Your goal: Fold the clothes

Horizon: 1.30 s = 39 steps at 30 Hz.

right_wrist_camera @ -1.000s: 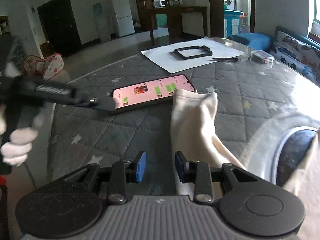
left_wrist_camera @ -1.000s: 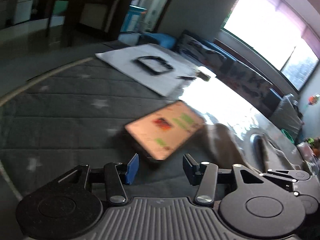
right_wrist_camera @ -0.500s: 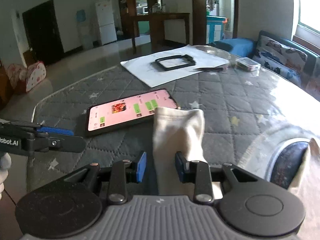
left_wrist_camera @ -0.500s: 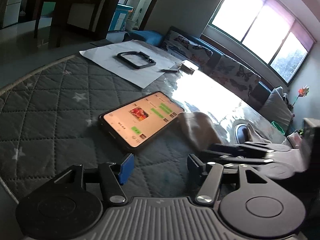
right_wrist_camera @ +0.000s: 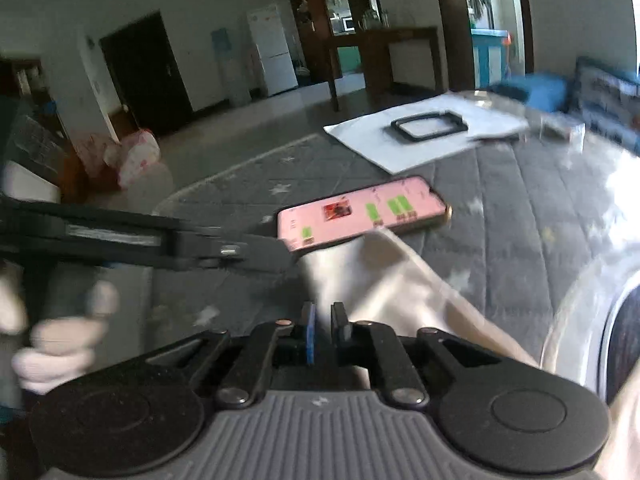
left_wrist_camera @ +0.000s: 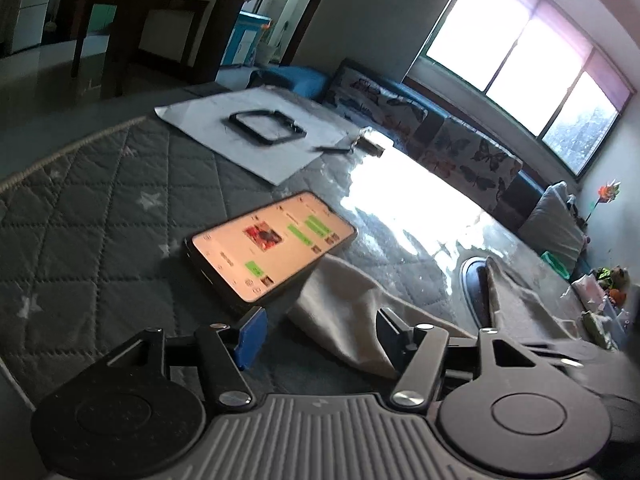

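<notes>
Right hand-held gripper [right_wrist_camera: 323,334] has just been closing, nipping the cream garment [right_wrist_camera: 384,280]. Left hand-held gripper [left_wrist_camera: 320,334] has spread wide beside the phone [left_wrist_camera: 272,246], nothing between.

Matt quilted grey mat [left_wrist_camera: 80,216]; soft cream cloth garment [right_wrist_camera: 384,280]; glossy glass-faced phone [left_wrist_camera: 272,244]; smooth white paper sheet [right_wrist_camera: 432,140].

I count 1 phone [left_wrist_camera: 272,246] with its screen lit, 1 cream cloth [right_wrist_camera: 384,280], 1 white paper sheet [left_wrist_camera: 256,136], 1 black frame [left_wrist_camera: 266,128] on it, and 2 grippers: left gripper [left_wrist_camera: 316,334], right gripper [right_wrist_camera: 323,330].
</notes>
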Available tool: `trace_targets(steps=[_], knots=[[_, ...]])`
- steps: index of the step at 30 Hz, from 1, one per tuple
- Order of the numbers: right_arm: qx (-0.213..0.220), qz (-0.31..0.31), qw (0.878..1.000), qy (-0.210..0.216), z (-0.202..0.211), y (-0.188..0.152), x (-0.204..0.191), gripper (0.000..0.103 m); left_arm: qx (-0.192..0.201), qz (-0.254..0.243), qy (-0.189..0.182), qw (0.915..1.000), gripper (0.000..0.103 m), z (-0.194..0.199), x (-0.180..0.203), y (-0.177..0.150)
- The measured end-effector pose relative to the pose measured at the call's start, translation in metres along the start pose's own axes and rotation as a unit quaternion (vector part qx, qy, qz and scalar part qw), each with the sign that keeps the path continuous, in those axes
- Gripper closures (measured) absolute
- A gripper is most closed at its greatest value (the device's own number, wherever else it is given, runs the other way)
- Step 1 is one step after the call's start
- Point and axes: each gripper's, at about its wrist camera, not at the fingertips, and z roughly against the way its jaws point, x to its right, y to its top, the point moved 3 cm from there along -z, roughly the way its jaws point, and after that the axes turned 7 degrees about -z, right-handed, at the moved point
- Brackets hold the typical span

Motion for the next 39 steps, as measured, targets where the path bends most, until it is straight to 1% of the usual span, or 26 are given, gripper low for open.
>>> trace_targets(steps=[2,3,4,7,8,9,10,11,13,14,16,18,20,22,26,28,30,32,35,36,37,39], knots=[[0.010,-0.004,1.000,0.009,0.025,-0.009,0.002,0.083,-0.008,0.003,0.001,1.0000,0.039,-0.007,0.004,-0.004],[0.014,0.000,1.000,-0.001,0.039,-0.015,0.003,0.081,-0.012,0.007,0.006,0.9999,0.039,-0.010,0.007,-0.005],[0.016,0.001,1.000,-0.014,0.051,-0.022,0.005,0.079,-0.014,0.009,0.012,0.9998,0.039,-0.013,0.009,-0.006],[0.010,-0.018,0.997,-0.080,0.077,-0.046,0.024,0.078,-0.015,0.014,0.034,0.9992,0.041,-0.024,0.016,-0.008],[0.005,-0.031,0.995,-0.094,0.082,-0.055,0.031,0.078,-0.016,0.021,0.044,0.9987,0.041,-0.028,0.017,-0.008],[0.001,-0.045,0.994,-0.102,0.086,-0.064,0.037,0.077,-0.007,0.023,0.057,0.9981,0.043,-0.030,0.019,-0.007],[-0.005,-0.058,0.993,-0.107,0.088,-0.071,0.041,0.077,-0.003,0.024,0.067,0.9974,0.049,-0.032,0.021,-0.007],[-0.009,-0.065,0.992,-0.105,0.090,-0.076,0.042,0.077,0.001,0.025,0.078,0.9967,0.053,-0.034,0.023,-0.007],[-0.004,-0.060,0.993,-0.103,0.096,-0.086,0.038,0.077,0.007,0.025,0.090,0.9956,0.070,-0.035,0.024,-0.010],[0.000,-0.058,0.993,-0.100,0.099,-0.086,0.035,0.076,0.010,0.025,0.095,0.9951,0.074,-0.036,0.025,-0.011],[0.009,-0.058,0.994,-0.093,0.100,-0.083,0.032,0.076,0.015,0.031,0.099,0.9945,0.087,-0.036,0.022,-0.012],[0.016,-0.060,0.994,-0.087,0.097,-0.078,0.032,0.074,0.019,0.048,0.095,0.9941,0.094,-0.035,0.014,-0.013],[0.002,-0.068,0.994,-0.090,0.089,-0.079,0.035,0.073,0.021,0.066,0.084,0.9941,0.096,-0.033,0.007,-0.014],[-0.003,-0.068,0.994,-0.081,0.089,-0.081,0.032,0.073,0.023,0.076,0.074,0.9941,0.096,-0.031,0.003,-0.014],[0.011,-0.057,0.996,-0.071,0.094,-0.077,0.026,0.072,0.025,0.079,0.061,0.9947,0.095,-0.030,0.003,-0.016],[0.018,-0.051,0.996,-0.076,0.096,-0.074,0.025,0.072,0.026,0.086,0.053,0.9945,0.085,-0.029,0.004,-0.016],[0.021,-0.051,0.995,-0.083,0.093,-0.072,0.028,0.071,0.027,0.087,0.051,0.9945,0.080,-0.030,0.006,-0.014],[0.023,-0.055,0.994,-0.087,0.088,-0.070,0.031,0.071,0.026,0.080,0.058,0.9948,0.079,-0.033,0.010,-0.011],[0.008,-0.070,0.994,-0.089,0.081,-0.075,0.036,0.070,0.026,0.076,0.070,0.9943,0.083,-0.040,0.014,-0.006],[0.004,-0.071,0.994,-0.088,0.079,-0.078,0.035,0.069,0.026,0.077,0.074,0.9939,0.091,-0.042,0.014,-0.004],[0.003,-0.068,0.994,-0.083,0.081,-0.079,0.032,0.069,0.026,0.081,0.075,0.9935,0.095,-0.044,0.014,-0.003],[0.001,-0.061,0.996,-0.072,0.084,-0.081,0.026,0.069,0.032,0.089,0.073,0.9929,0.097,-0.044,0.013,0.000]])
